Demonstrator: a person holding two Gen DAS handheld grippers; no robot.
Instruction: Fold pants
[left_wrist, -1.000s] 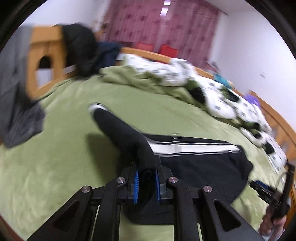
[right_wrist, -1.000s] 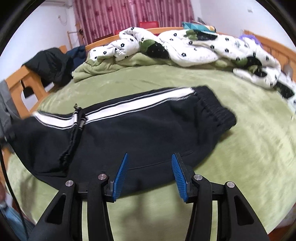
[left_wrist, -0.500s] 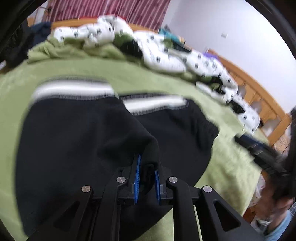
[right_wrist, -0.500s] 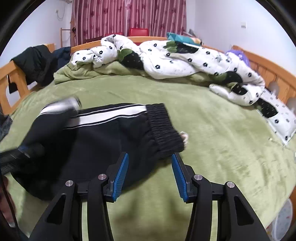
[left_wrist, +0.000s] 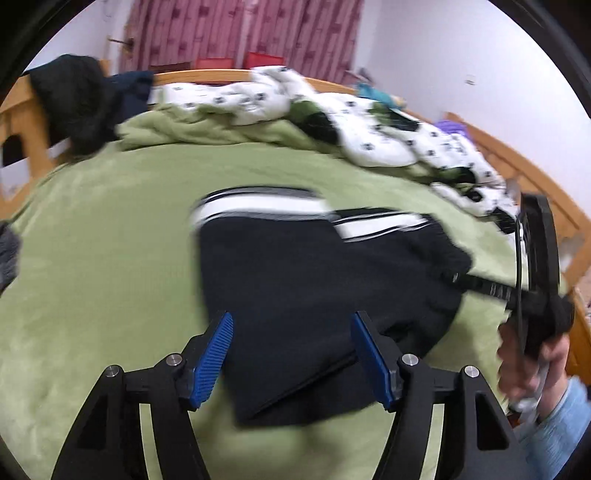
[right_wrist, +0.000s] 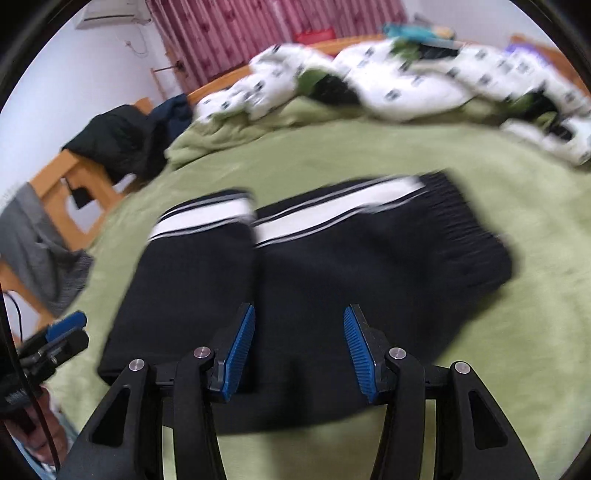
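Observation:
The black pants (left_wrist: 317, 280) with a white side stripe lie folded on the green bedspread (left_wrist: 103, 258), the leg end laid over the waist half. They also show in the right wrist view (right_wrist: 332, 266), elastic waistband to the right. My left gripper (left_wrist: 291, 354) is open and empty just above the pants' near edge. My right gripper (right_wrist: 299, 350) is open and empty over the near edge too. The right gripper shows at the right of the left wrist view (left_wrist: 532, 280).
A white patterned duvet (left_wrist: 369, 125) and green blanket are bunched at the far side. Dark jackets (left_wrist: 77, 99) hang on the wooden bed frame (left_wrist: 22, 122) at left. Grey cloth (right_wrist: 33, 236) hangs at the left edge. Wooden rail runs along the right.
My left gripper carried the pant leg over onto the waist half, then opened and let it go. The right gripper stayed open and moved nearer the pants.

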